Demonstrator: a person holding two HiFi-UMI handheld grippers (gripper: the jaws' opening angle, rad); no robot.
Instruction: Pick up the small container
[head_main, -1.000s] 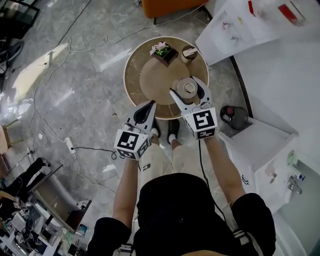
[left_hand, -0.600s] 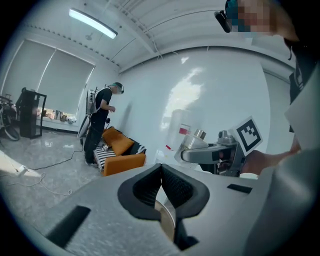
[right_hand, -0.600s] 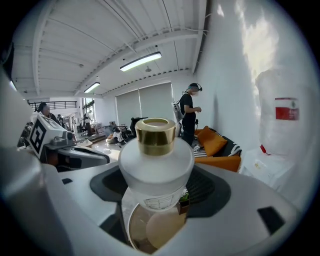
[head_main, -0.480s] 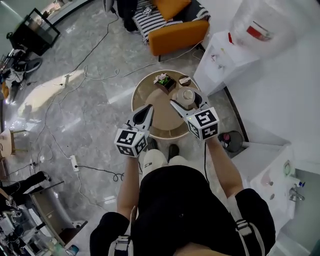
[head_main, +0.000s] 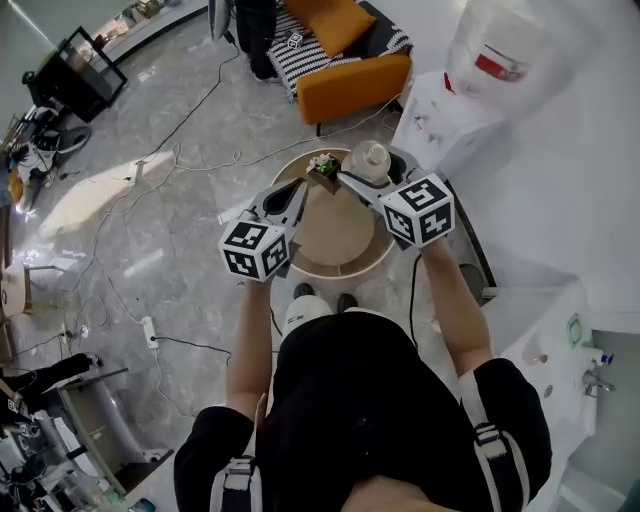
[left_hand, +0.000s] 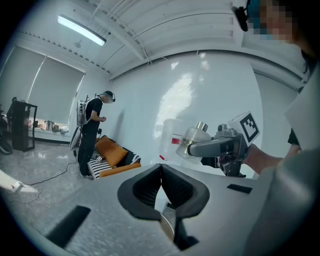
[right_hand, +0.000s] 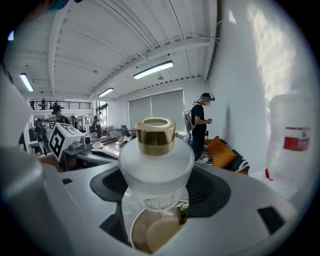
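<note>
The small container (right_hand: 156, 167) is a frosted white jar with a gold neck, held upright in the air between the pads of my right gripper (right_hand: 157, 185), which is shut on it. In the head view the small container (head_main: 369, 160) hangs high above the round table (head_main: 340, 262) in my right gripper (head_main: 372, 178). The left gripper view shows the small container (left_hand: 196, 140) off to the right. My left gripper (head_main: 298, 198) is raised beside it, its jaws shut with nothing between them; in the left gripper view the left gripper (left_hand: 161, 167) has its pads touching.
A small potted plant (head_main: 323, 166) stands at the table's far side. An orange sofa (head_main: 350, 55) sits beyond the table and a water dispenser (head_main: 487, 60) at the right wall. Cables run over the floor at left. A person (right_hand: 201, 125) stands by the sofa.
Both grippers have risen well above the table, the right one lifting the container off it. The view has tilted up, showing the sofa and dispenser.
</note>
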